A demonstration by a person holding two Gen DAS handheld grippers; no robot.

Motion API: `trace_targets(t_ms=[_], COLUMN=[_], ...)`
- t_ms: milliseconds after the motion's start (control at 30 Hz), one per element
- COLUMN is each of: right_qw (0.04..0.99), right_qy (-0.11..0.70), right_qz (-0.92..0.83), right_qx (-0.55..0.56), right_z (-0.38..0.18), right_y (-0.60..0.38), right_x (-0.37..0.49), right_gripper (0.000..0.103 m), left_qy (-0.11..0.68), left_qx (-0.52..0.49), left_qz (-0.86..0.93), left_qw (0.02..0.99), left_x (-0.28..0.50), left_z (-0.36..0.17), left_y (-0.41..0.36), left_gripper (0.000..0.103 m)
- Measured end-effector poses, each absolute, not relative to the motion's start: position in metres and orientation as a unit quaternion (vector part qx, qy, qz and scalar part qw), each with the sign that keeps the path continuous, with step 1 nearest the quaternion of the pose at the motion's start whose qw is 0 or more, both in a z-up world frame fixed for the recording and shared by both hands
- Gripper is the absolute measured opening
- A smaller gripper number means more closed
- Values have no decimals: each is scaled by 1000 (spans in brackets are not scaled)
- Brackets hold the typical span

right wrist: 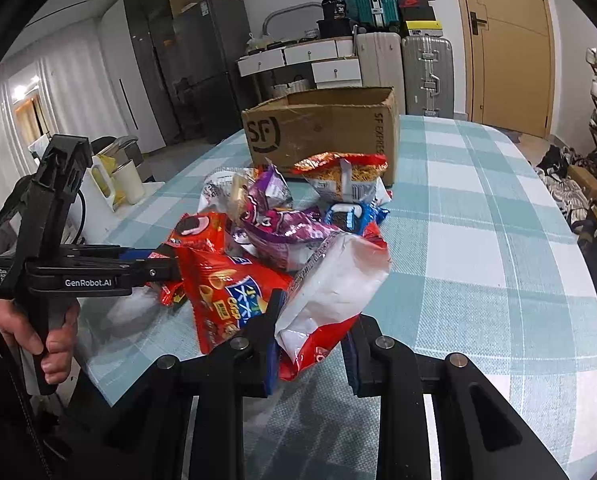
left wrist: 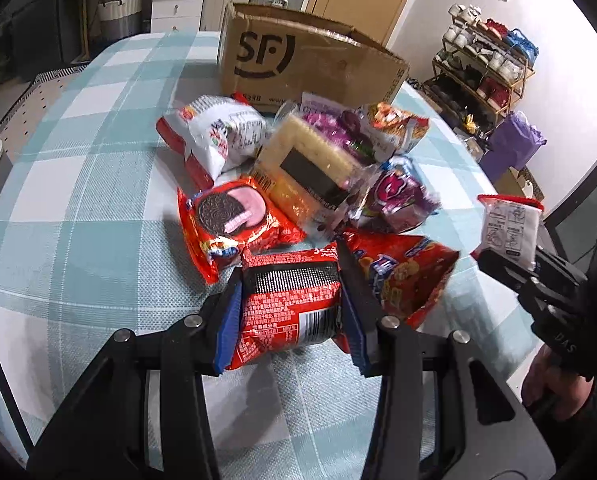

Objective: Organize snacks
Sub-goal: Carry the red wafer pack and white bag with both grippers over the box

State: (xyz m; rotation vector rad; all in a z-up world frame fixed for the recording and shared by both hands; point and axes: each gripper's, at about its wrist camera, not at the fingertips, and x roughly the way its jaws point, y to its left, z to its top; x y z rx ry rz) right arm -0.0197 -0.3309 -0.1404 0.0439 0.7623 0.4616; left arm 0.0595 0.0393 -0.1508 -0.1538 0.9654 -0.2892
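A pile of snack packets lies on the checked tablecloth [left wrist: 78, 208] in front of an open cardboard box [left wrist: 298, 64], which also shows in the right wrist view [right wrist: 322, 132]. My left gripper [left wrist: 290, 276] is shut on a red snack packet [left wrist: 290, 304] at the near edge of the pile. My right gripper [right wrist: 314, 312] is shut on a white and red packet [right wrist: 330, 292] and holds it off the table; it also shows in the left wrist view [left wrist: 506, 228]. The pile holds a red cookie packet [left wrist: 230, 220], a cracker pack [left wrist: 310, 160] and purple bags [right wrist: 274, 228].
A red chip bag [left wrist: 402, 276] lies just right of my left gripper. A shoe rack [left wrist: 482, 68] stands beyond the table on the right. Suitcases [right wrist: 426, 72], drawers and a door stand behind the box. A white jug [right wrist: 126, 180] sits on a side surface at left.
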Motion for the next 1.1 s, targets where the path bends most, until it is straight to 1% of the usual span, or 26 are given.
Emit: trace_targets(t_ms=[167,333,500,767,1100], right_qw=[903,901,898,897,895], right_qy=[363,353,344,330,319], right_qz=[229,253,273,295,312], right_qx=[16,1,13,14,22], right_z=[-129,-115,-100,-78,-50], right_y=[-325,-313,-308,-299,-292], right_x=[-19,-16,-6,18,73], right_gripper=[26,26,26,26,26], left_qy=[443,423,404,383,379], left_qx=[-88,-81,-77,-52,-30], left_qz=[-153,-162,-164,-164,-161], left_qw=[879,888,897,908,911], left_x=[37,40,48,76,138], left_z=[-128,-106,-84,-53,-24], left_y=[44,43,44,40,33], left_gripper=[42,42,42,42,42])
